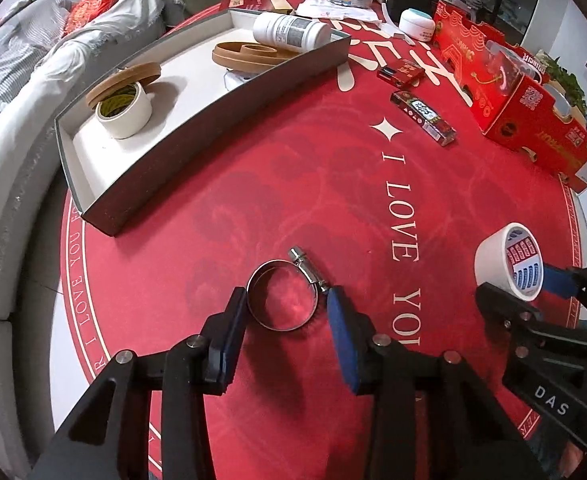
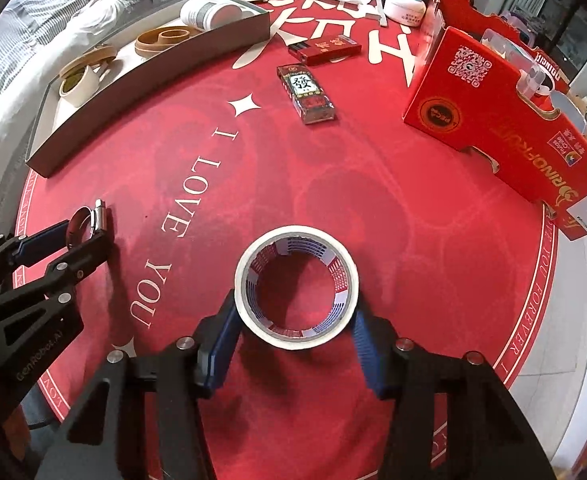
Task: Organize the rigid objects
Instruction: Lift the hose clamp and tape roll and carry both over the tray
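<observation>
A shiny metal hose clamp ring (image 1: 282,300) lies flat near the red round mat's front edge. A white tape roll with a printed core (image 2: 296,292) stands on its flat end to the clamp's right, well apart.

Surface: table under a round red cloth (image 1: 293,184) printed with white lettering and a star

Directly on the cloth:
- long grey open box (image 1: 197,128), white inside, along the far left edge
- metal hose clamp (image 1: 281,300), near side, left
- white tape roll (image 2: 296,287), near side, right, well apart from the clamp
- two small red packs, one (image 2: 307,94) with a large black character, the other (image 2: 324,49) just behind it
- large red carton (image 2: 505,120) along the right
- white jar with pale blue lid (image 2: 404,7), far edge, among clutter too small to tell
</observation>
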Motion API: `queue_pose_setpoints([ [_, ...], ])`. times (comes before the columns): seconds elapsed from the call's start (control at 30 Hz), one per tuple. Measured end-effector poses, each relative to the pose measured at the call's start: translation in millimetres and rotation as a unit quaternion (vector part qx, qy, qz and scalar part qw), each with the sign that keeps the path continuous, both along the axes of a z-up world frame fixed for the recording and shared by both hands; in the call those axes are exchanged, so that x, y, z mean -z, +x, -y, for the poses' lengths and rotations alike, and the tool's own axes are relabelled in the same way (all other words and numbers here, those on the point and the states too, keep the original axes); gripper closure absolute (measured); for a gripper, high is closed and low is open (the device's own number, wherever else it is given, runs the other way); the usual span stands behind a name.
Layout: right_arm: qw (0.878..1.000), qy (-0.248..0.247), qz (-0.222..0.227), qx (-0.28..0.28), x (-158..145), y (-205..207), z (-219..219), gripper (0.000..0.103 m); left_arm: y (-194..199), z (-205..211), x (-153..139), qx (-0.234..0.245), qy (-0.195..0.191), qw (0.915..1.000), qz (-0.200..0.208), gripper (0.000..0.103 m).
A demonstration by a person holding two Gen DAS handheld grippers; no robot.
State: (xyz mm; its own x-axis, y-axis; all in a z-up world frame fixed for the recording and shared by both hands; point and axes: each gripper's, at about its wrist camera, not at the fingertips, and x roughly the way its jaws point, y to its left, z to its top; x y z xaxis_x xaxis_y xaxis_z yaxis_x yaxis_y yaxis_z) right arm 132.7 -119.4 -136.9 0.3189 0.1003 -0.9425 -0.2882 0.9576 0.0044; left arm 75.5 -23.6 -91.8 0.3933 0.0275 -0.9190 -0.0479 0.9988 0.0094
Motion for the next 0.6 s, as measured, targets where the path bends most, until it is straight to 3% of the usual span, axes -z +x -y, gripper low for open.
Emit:
queue_pose_setpoints([
  [0.2, 1.000, 0.004, 0.013, -0.003, -2.4, -9.1, 1.4, 0.049, 1.7, 0.8, 0.6, -0.012, -0.006, 0.9998, -0.013, 0.059],
  [0.33, 1.000, 0.023, -0.004, 0.002, -4.8, -9.5, 8.4, 0.050, -0.4, -0.2, -2.3, -0.019, -0.014, 0.9993, -0.030, 0.060],
  [0.43, 0.998, 0.059, -0.018, 0.023, -11.5, -9.4, 21.5, 0.050, -6.8, -1.2, -15.8, -0.018, -0.011, 0.9996, -0.018, 0.060],
  [0.6, 0.996, 0.084, -0.004, 0.043, -37.9, -13.9, 37.9, 0.050, -14.7, -9.9, -52.9, -0.022, -0.020, 0.9995, 0.013, 0.064],
])
